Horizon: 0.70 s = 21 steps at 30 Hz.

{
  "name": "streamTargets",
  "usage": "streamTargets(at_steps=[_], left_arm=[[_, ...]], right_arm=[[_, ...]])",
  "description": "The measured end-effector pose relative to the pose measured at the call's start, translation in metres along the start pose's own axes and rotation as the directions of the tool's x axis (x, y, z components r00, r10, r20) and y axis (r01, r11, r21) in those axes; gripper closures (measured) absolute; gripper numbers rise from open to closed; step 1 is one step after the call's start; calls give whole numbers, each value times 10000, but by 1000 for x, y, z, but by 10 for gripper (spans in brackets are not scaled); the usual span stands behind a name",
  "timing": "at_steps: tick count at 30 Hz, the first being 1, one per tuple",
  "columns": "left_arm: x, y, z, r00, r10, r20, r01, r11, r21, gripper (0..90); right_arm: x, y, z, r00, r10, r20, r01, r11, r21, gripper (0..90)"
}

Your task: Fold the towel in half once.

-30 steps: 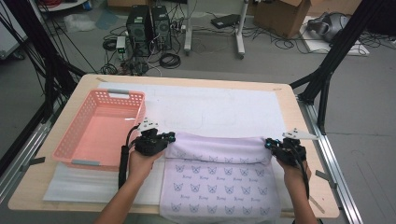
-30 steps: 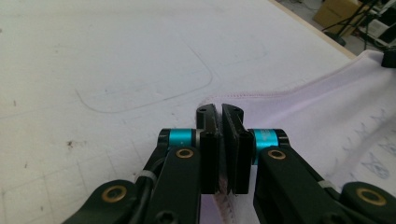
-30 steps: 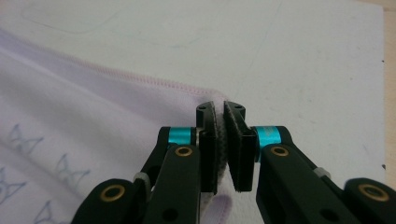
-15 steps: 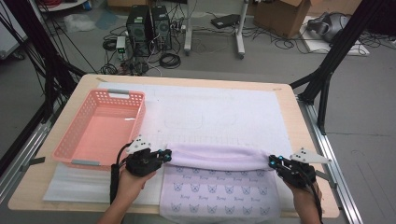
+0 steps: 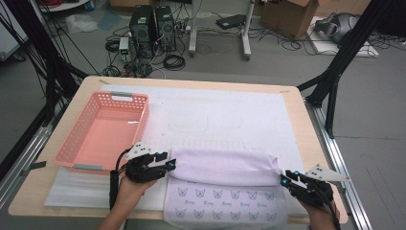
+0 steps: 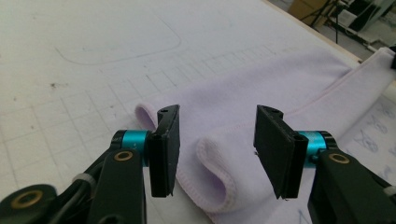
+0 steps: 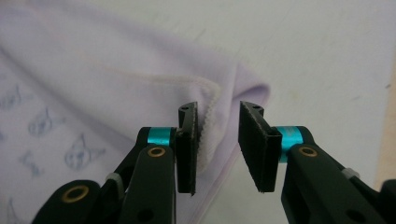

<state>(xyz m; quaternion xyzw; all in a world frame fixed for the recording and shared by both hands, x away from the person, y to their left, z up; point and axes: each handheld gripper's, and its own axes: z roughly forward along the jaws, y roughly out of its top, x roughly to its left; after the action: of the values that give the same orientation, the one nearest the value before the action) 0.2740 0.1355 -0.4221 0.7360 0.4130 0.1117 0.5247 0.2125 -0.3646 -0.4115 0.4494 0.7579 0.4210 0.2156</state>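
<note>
Against the frame half a second back, we note both grippers now have their jaws parted and the fold of the pale lilac towel printed with small cat faces [image 5: 225,179] lies released on the table; before that, the two corners were being carried toward the person. The folded-over band sits about where it did half a second ago. The towel's long axis runs left to right across the near edge of the white gridded mat [image 5: 230,120], with the folded edge facing away from the person and the printed single layer reaching toward the table's near edge. The left black two-jaw gripper [image 5: 165,165] sits at the towel's left end; in the left gripper view [image 6: 217,149] its jaws stand wide apart, straddling the looped corner without pinching it. The right black two-jaw gripper [image 5: 286,180] sits at the right end; in the right gripper view [image 7: 217,144] its jaws are open with the hemmed corner between them, the left pad just touching cloth. The pink plastic slotted basket [image 5: 76,158] stands just left of the left gripper.
</note>
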Motion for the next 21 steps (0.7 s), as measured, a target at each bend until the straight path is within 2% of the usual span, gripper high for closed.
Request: streamTargets(at_steps=[1, 3, 5, 6, 9, 11, 13, 15, 17, 19, 21], left_arm=[[1, 1, 1, 10000, -50, -59, 50, 10000, -44, 505], [5, 4, 4, 9999, -72, -136, 70, 9998, -165, 504], [7, 7, 8, 9997, -166, -201, 161, 9996, -236, 503], [9, 8, 10, 9996, -174, -234, 167, 9995, -272, 503], [12, 10, 13, 9991, -300, -313, 289, 9989, -360, 503], [14, 10, 16, 9988, -358, -331, 347, 9988, -335, 503], [14, 9, 17, 9987, -386, -325, 377, 9989, -275, 503], [13, 8, 18, 9989, -335, -323, 328, 9992, -228, 503], [12, 7, 19, 9990, -261, -364, 254, 9995, -210, 503], [11, 7, 21, 9990, -225, -378, 220, 9997, -137, 503], [11, 6, 23, 9990, -176, -408, 174, 9998, -53, 502]], right_arm=[[-3, 3, -1, 9998, 175, 67, -173, 9996, -241, 668], [-10, 9, 1, 9981, 560, 243, -553, 9980, -323, 676], [-16, 12, 7, 9957, 916, 169, -905, 9941, -592, 677], [-18, 13, 8, 9950, 984, 156, -970, 9926, -732, 671], [-19, 18, 4, 9977, 678, 36, -671, 9930, -973, 666], [-17, 18, 1, 9993, 350, 99, -342, 9967, -741, 659], [-18, 14, -2, 9994, 238, 232, -226, 9984, -521, 653], [-21, 10, -6, 9984, 442, 340, -425, 9979, -491, 650], [-26, 9, -5, 9950, 880, 474, -858, 9952, -464, 657], [-28, 9, 2, 9929, 1062, 531, -1048, 9941, -288, 678], [-27, 9, 17, 9926, 1088, 546, -1098, 9939, 142, 696]])
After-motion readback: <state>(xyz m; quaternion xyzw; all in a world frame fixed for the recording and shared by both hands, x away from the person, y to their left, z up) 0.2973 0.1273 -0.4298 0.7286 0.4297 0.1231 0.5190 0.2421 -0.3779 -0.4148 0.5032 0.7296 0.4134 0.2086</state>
